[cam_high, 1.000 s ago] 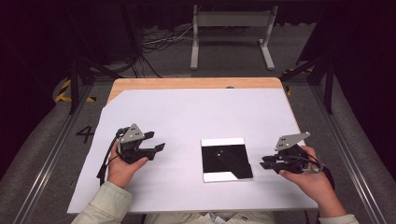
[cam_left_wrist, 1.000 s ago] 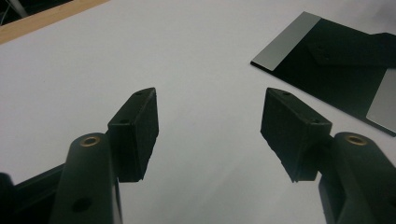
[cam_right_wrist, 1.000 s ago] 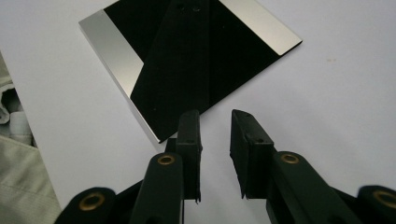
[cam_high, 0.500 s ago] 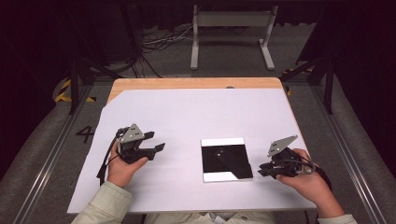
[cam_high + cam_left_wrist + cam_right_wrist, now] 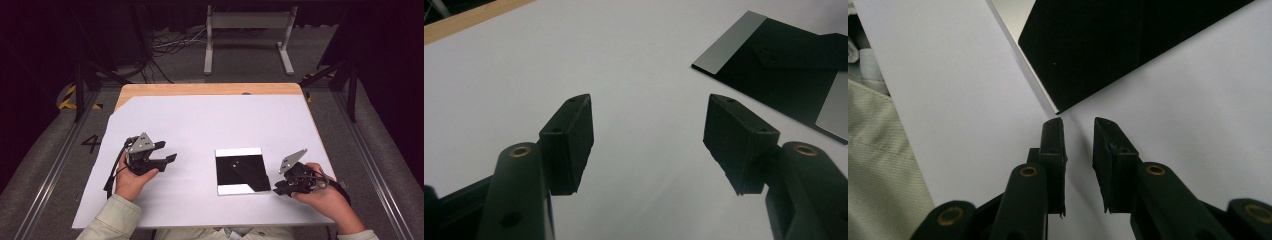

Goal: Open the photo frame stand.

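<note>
A flat black square plate (image 5: 241, 171) with silver strips along its far and near edges lies on the white sheet (image 5: 215, 125). My left gripper (image 5: 167, 159), held in a hand left of the plate, points right toward it. In the left gripper view its jaws (image 5: 649, 117) stand wide open over bare sheet, with the plate (image 5: 784, 65) ahead to the right. My right gripper (image 5: 278, 189) sits at the plate's near right corner. In the right gripper view its jaws (image 5: 1078, 124) keep a narrow gap, empty, just short of the plate's corner (image 5: 1108, 45).
The white sheet covers most of a wooden table (image 5: 210, 89). A pale sleeve (image 5: 878, 165) lies by the sheet's near edge. Beyond the table are dark floor, cables (image 5: 170, 47) and a metal stand (image 5: 247, 22).
My right gripper has moved left and toward the near edge, up to the plate's near right corner. The left gripper has stayed where it was.
</note>
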`<control>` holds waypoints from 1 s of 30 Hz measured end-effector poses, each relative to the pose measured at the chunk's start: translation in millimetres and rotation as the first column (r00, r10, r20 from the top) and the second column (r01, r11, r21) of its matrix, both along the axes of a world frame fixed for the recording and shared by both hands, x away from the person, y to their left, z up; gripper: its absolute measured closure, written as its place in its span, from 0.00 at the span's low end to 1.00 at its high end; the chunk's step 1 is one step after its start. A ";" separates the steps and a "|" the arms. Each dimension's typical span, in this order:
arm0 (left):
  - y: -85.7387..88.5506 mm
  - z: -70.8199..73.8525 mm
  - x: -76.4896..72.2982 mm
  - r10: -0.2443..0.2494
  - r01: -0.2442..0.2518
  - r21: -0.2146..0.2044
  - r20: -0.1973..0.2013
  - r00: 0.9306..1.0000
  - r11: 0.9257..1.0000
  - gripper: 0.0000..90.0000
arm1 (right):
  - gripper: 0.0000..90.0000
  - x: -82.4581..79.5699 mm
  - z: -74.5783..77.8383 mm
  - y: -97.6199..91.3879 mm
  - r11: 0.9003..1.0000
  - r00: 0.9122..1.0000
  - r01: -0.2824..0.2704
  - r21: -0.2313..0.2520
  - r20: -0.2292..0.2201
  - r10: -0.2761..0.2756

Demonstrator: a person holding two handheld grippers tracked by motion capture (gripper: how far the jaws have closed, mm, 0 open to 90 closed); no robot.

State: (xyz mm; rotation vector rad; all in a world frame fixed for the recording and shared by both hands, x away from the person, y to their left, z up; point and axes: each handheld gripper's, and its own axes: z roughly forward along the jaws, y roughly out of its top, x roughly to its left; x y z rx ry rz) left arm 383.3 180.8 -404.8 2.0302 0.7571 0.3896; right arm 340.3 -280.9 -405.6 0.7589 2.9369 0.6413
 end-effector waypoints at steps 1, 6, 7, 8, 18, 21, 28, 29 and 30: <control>0.0 0.0 -0.1 0.000 0.000 0.000 -0.001 1.000 1.000 0.42 | 0.84 -0.2 -0.6 0.8 1.000 1.000 -0.004 -0.005 -0.003 0.004; 0.1 -0.1 0.2 0.000 0.000 0.002 0.000 1.000 1.000 0.42 | 0.85 -0.4 -1.8 3.4 1.000 1.000 -0.017 -0.016 -0.008 0.016; 0.1 -0.1 0.3 -0.002 0.002 0.004 0.002 1.000 1.000 0.42 | 0.85 -0.7 -1.9 4.0 1.000 1.000 -0.015 -0.017 -0.010 0.015; 0.0 -0.2 0.3 -0.002 0.002 0.003 0.001 1.000 1.000 0.41 | 0.86 -0.9 -2.1 4.6 1.000 1.000 -0.020 -0.020 -0.012 0.019; 0.6 -0.1 -0.5 0.002 -0.002 0.003 -0.002 1.000 1.000 0.41 | 0.94 0.0 -3.5 11.4 0.998 0.999 -0.049 -0.046 -0.014 0.048; 0.6 -0.3 -0.6 0.002 -0.002 0.004 -0.002 1.000 1.000 0.41 | 0.96 0.5 -3.7 14.7 0.997 0.999 -0.054 -0.058 -0.013 0.053; 1.7 0.0 -1.0 0.003 -0.003 0.006 0.000 1.000 1.000 0.41 | 0.99 1.1 -5.4 18.8 0.995 0.998 -0.059 -0.085 -0.013 0.059; 1.6 0.0 -1.3 0.003 -0.003 0.004 -0.002 1.000 1.000 0.41 | 0.99 1.2 -5.4 18.8 0.995 0.998 -0.059 -0.084 -0.011 0.058; 1.6 0.0 -1.3 0.003 -0.003 0.004 -0.002 1.000 1.000 0.41 | 0.99 1.2 -5.3 18.6 0.995 0.998 -0.058 -0.083 -0.011 0.057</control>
